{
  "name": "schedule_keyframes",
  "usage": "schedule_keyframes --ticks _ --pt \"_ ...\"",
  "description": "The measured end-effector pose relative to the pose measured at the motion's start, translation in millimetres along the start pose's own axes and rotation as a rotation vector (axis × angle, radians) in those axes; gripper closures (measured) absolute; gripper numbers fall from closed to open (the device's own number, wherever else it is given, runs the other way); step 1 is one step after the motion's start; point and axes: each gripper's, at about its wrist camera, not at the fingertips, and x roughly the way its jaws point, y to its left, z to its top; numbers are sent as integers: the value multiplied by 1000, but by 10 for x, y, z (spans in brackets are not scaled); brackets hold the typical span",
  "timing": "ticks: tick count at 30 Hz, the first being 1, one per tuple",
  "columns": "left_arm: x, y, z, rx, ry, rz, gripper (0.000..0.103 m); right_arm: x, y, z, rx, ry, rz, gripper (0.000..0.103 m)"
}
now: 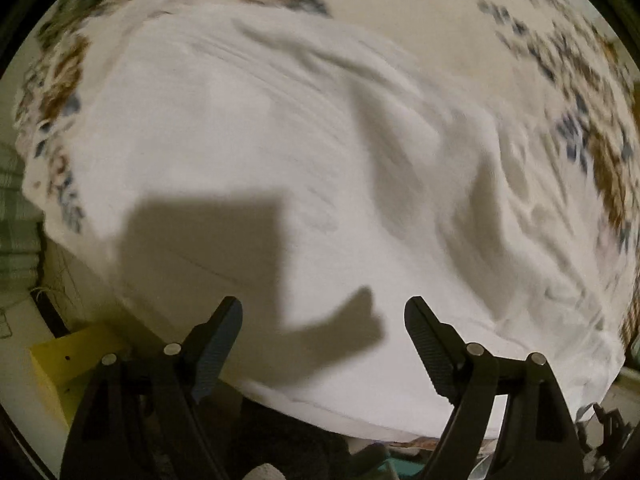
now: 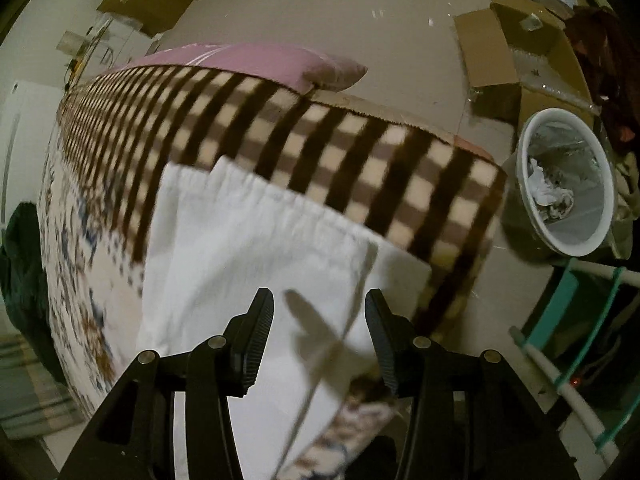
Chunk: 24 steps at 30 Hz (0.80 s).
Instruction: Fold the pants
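The white pants [image 1: 260,152] lie spread and wrinkled on a bed with a floral sheet [image 1: 60,76]. My left gripper [image 1: 323,312] is open and empty, hovering above the near edge of the pants. In the right wrist view the pants [image 2: 240,248] show their gathered waistband toward a brown checked blanket [image 2: 320,140]. A thin drawstring [image 2: 352,312] runs down across the cloth between my right gripper's fingers. My right gripper [image 2: 319,306] is open above the pants and holds nothing.
A pink pillow [image 2: 260,60] lies past the blanket. A white waste bin [image 2: 568,184] and cardboard boxes [image 2: 520,52] stand on the floor to the right. A teal and white rack [image 2: 580,320] is at the near right. A yellow box [image 1: 76,360] sits beside the bed.
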Motion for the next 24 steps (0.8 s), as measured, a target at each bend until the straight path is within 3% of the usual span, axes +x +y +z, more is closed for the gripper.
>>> schedule_keyframes --ticks 1,2,8,15,19,22,24 --pt "48 -68 -7 14 13 9 20 48 15 -5 7 -8 -7 74" --pt "75 -122 -20 26 20 18 20 81 7 -11 6 -21 -37 96" --pt "76 -326 -214 96 25 46 20 -182 -24 -75 -6 -89 -25 97" --pt "72 -348 -308 113 37 54 20 -260 -253 -93 40 -60 -65 99" --pt "65 -383 -377 110 51 39 20 -93 -375 -55 52 3 -87 99" --pt "-92 -408 -373 145 25 27 20 -152 -235 -80 -11 17 -148 86" --pt "-208 -535 -353 176 -6 16 20 -286 48 -225 -119 23 -187 65"
